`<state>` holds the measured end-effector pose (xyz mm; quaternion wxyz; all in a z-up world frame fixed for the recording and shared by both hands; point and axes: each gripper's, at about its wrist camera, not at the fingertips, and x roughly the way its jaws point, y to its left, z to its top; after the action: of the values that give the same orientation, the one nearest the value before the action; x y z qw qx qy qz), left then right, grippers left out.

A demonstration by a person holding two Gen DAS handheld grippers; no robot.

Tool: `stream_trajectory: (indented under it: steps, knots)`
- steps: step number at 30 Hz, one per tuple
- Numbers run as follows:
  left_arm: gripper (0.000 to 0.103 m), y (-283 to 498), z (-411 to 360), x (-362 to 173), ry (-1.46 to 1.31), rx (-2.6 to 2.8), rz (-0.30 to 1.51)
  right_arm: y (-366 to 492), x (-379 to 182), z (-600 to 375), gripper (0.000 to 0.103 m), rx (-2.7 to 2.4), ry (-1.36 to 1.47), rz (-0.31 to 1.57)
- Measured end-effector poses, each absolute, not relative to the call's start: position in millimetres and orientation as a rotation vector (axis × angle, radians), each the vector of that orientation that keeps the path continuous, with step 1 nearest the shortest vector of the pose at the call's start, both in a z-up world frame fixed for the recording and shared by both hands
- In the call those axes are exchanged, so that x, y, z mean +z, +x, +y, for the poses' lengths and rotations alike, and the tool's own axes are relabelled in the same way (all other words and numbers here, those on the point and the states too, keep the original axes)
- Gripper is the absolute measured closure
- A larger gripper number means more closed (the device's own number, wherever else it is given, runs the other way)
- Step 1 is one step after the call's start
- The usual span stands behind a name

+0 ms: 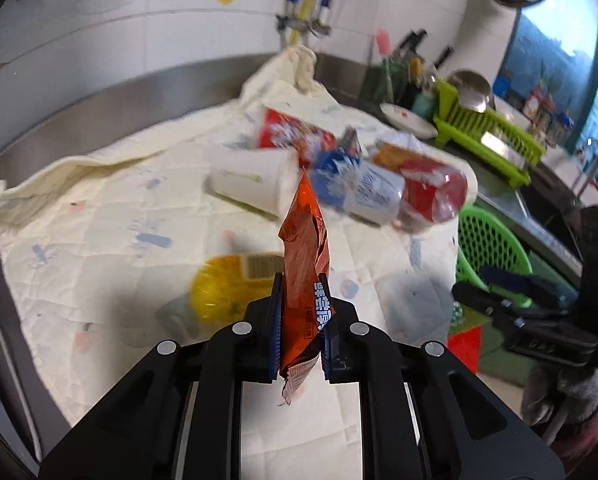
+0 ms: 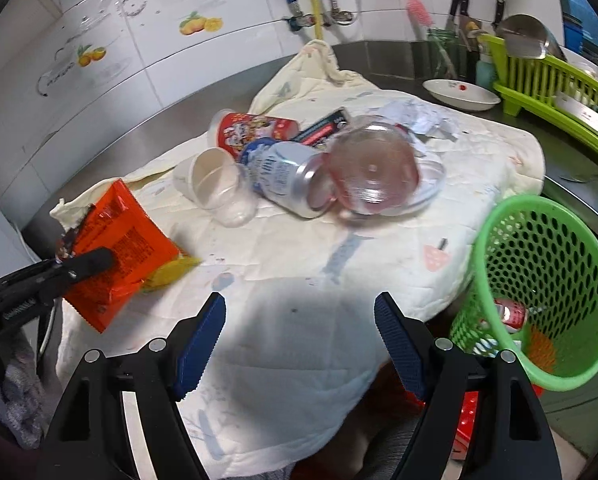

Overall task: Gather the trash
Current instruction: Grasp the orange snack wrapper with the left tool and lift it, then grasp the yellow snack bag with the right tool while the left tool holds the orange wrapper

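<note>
On the cloth-covered kitchen counter [image 2: 299, 288], we keep the left tool [image 1: 303, 320] pinching the orange snack wrapper [image 1: 305, 264] firmly, carrying it clear over the cups to the green basket [image 2: 539, 280], right tool [image 2: 299, 336] spread, empty.

Left wrist view: low, close over the cloth [image 1: 99, 240], facing the tiled wall [image 1: 139, 20].
Right wrist view: higher, facing the same wall.
Shared: cloth, green basket [image 2: 539, 280], dish rack [image 1: 491, 132].

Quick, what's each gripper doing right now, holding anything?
Left gripper: closed on the orange snack wrapper.
Right gripper: open, holding nothing, above the quilted cloth.
</note>
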<state>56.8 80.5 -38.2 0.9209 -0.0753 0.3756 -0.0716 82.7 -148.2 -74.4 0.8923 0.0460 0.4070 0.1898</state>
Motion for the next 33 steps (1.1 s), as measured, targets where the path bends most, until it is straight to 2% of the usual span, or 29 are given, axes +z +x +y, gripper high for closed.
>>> stream_trajectory:
  steps: [12,21,24,33]
  knots:
    - [0.089,40,134,-9,-0.216,-0.02,0.663,91,-85,-66,0.029,0.596,0.047,0.87]
    - [0.089,42,161,-13,-0.274,0.035,0.66,109,-90,-1,0.029,0.734,-0.141,0.848]
    - [0.089,42,167,-17,-0.286,0.049,0.664,121,-96,15,0.024,0.775,-0.211,0.851]
    - [0.089,51,175,-26,-0.305,0.069,0.681,139,-115,32,0.027,0.79,-0.31,0.879]
